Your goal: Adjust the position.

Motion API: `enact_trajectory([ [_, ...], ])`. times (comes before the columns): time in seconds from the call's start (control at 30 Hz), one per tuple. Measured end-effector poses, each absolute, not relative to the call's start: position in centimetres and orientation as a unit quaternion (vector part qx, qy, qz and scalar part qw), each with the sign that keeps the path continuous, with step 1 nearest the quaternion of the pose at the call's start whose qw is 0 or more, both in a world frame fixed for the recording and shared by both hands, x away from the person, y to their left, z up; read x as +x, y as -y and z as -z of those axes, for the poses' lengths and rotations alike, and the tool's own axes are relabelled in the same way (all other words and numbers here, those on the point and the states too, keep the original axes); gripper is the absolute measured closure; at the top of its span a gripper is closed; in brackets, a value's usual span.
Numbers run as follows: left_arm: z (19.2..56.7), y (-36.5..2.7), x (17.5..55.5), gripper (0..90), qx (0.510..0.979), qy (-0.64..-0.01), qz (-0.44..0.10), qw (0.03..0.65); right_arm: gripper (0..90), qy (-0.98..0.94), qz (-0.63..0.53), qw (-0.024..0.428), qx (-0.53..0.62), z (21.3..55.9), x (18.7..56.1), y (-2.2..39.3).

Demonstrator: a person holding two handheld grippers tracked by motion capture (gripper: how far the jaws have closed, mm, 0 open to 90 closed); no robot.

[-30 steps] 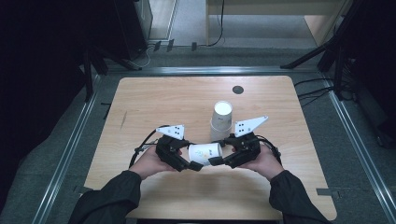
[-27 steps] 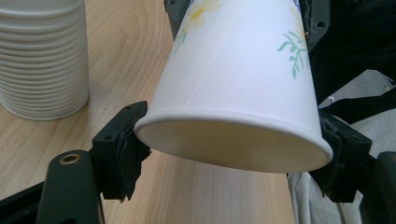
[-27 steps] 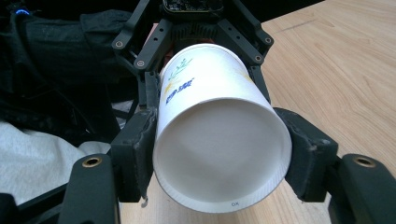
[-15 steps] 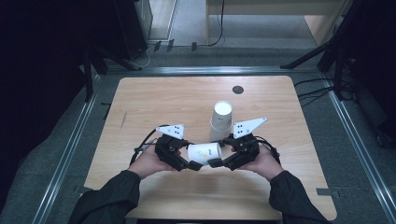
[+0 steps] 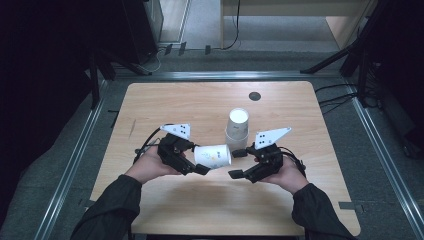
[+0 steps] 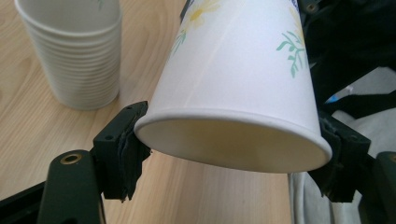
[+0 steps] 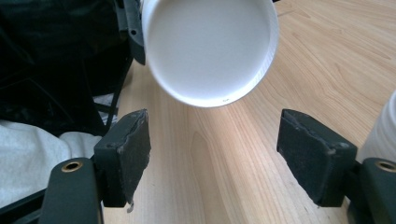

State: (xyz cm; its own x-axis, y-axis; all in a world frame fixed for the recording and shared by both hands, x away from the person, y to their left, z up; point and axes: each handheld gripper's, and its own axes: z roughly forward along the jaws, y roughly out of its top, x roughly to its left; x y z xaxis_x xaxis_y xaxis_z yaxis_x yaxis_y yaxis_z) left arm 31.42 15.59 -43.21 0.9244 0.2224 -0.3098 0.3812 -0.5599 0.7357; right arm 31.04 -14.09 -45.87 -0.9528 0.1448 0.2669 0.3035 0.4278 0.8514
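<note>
the left gripper (image 5: 200, 169) has a single paper cup (image 5: 213, 155) clamped at its rim, one pad on each side of the open mouth, which the left gripper view shows pressed slightly oval between the pads (image 6: 125, 150). the cup lies on its side in the air above the wooden table (image 5: 165, 100), its mouth turned toward the person's left hand (image 5: 150, 167) and its closed white bottom pointing toward the right gripper (image 5: 237, 163). small green and yellow flower prints show on the cup's wall (image 6: 243, 56). the right gripper's jaws have just been opening and now stand wide apart, with nothing pressed between them; in the right gripper view the cup's round bottom (image 7: 208, 46) hangs just beyond and above the gap between the two pads (image 7: 133, 149), clear of both. the right hand (image 5: 287, 175) rests low over the table just beside the cup's bottom end. behind the two grippers, near the middle of the table, a stack of paper cups (image 5: 237, 130) stands upright, nested one in another, with the ribbed rims showing in the left gripper view (image 6: 77, 60). the held cup is near that stack but apart from it. a small dark round disc (image 5: 255, 96) sits at the far edge of the table.
</note>
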Motion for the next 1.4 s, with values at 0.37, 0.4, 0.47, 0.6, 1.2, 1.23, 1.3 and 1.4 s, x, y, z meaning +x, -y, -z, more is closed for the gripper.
enact_trajectory([
  [0.37,41.0,-14.5,32.2,23.3,0.932,-0.137,0.067,0.328,27.3,0.85,0.504,0.067,-0.134,46.3,31.0,13.7],
  [0.4,40.9,-14.5,32.3,23.3,0.935,-0.135,0.066,0.321,27.3,0.85,0.504,0.066,-0.134,46.3,31.0,13.6],
  [0.47,40.6,-14.3,32.5,23.2,0.941,-0.13,0.063,0.306,27.3,0.851,0.504,0.065,-0.135,46.3,31.1,13.5],
  [0.6,39.8,-14.2,32.9,23.3,0.948,-0.12,0.067,0.286,27.3,0.85,0.506,0.06,-0.136,46.3,31.1,13.3],
  [1.2,39.6,-11.5,33.4,23.5,0.982,-0.071,0.055,0.163,27.6,0.862,0.486,0.058,-0.13,46.9,30.9,11.5],
  [1.23,39.7,-11.4,33.4,23.6,0.984,-0.069,0.055,0.158,27.7,0.862,0.486,0.057,-0.129,46.9,31.0,11.5],
  [1.3,39.9,-11.2,33.4,23.6,0.986,-0.066,0.052,0.146,27.6,0.862,0.487,0.056,-0.129,47.0,31.0,11.4],
  [1.4,40.0,-11.0,33.6,23.5,0.987,-0.06,0.052,0.138,27.6,0.863,0.485,0.055,-0.132,47.0,31.0,11.2],
])
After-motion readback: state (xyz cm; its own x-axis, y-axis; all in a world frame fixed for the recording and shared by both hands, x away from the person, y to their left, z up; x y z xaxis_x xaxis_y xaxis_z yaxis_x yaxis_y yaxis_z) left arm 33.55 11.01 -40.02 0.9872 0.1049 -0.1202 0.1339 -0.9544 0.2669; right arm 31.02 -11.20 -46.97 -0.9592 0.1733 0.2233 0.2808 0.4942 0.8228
